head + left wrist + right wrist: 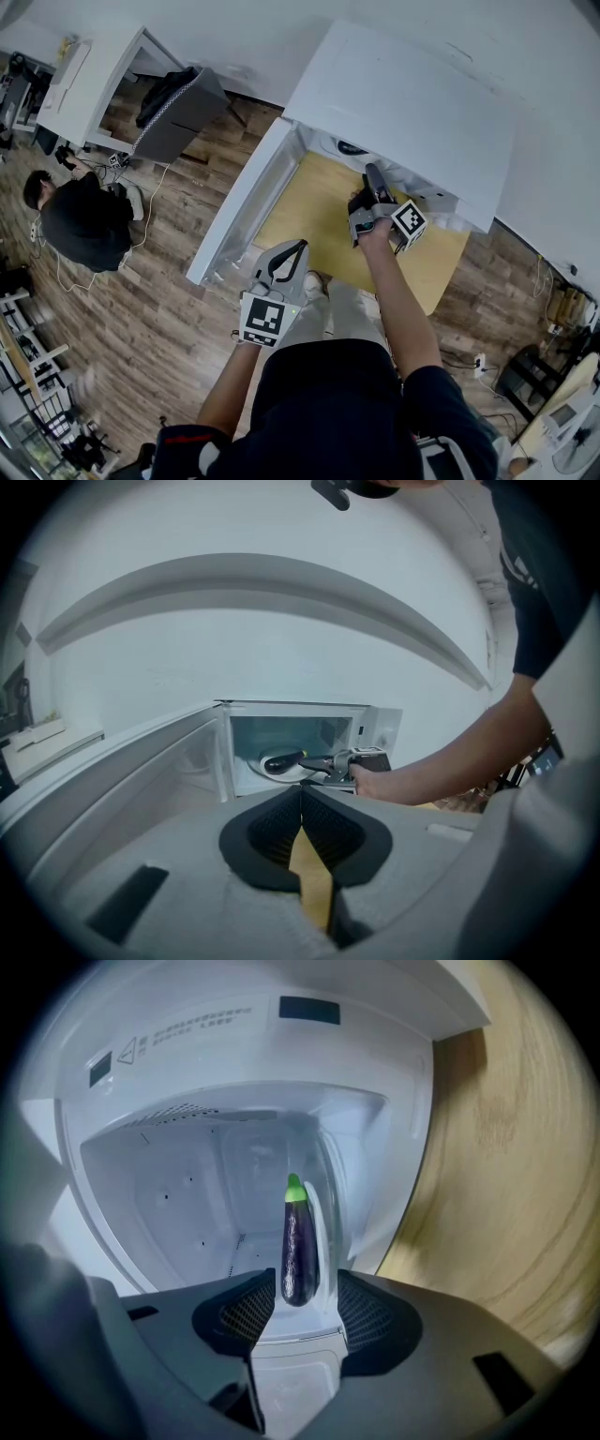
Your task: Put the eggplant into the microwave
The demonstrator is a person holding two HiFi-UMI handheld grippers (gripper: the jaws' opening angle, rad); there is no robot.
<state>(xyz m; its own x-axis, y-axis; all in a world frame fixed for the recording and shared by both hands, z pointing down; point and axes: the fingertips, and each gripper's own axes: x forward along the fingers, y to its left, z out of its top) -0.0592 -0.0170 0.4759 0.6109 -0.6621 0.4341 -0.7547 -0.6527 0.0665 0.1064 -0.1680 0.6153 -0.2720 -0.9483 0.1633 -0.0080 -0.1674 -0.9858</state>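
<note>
Two grippers in view. Right gripper [299,1286]: jaws stand wide, inside the mouth of the microwave [403,103]. The eggplant [300,1246] lies between them, green cap pointing into the cavity, with a gap at each pad, so no grip on it. It appears to rest on the white turntable plate [270,770], though the contact underneath is not clearly shown. Left gripper [302,806]: jaws closed together, empty, held back over the near table edge, pointing at the oven.

Judgement: placement looks done and the step in hand is the release and withdrawal. To do it well:
- keep the jaws spread;
- pull straight back along the eggplant's long axis, so neither pad drags or rolls it;
- clear the cavity frame before swinging aside;
- the door [246,202] stands fully open on the left and is not yet shut.

Surface: light wooden table [309,211], with the microwave at its far side against a white wall. Room: wood-plank floor [159,309], a white desk [94,84] at upper left with a dark chair [178,112] beside it, and a person [84,220] crouched low on the floor, well apart from the table.
</note>
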